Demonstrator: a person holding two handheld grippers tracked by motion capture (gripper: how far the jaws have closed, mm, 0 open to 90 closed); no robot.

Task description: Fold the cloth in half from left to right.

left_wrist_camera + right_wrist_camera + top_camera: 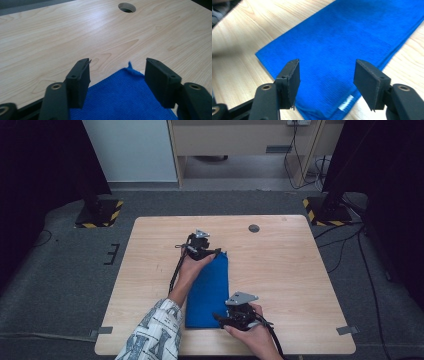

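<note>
Folding appeared to be the work in hand: a bright blue terry cloth (209, 290), already doubled into a long narrow strip, lay flat on the pale wooden table (290, 270), running from near the table's middle toward the person's edge. The left gripper (216, 252) sat at the cloth's far corner, its jaws parted with the corner beneath them but not pinched. The right gripper (220, 318) hovered at the near end, jaws likewise apart and gripping nothing, above the small white label (345, 102). My judgement was that a fold had been laid down and released. The next move probably called for regripping one short end and carrying it over the other.
</note>
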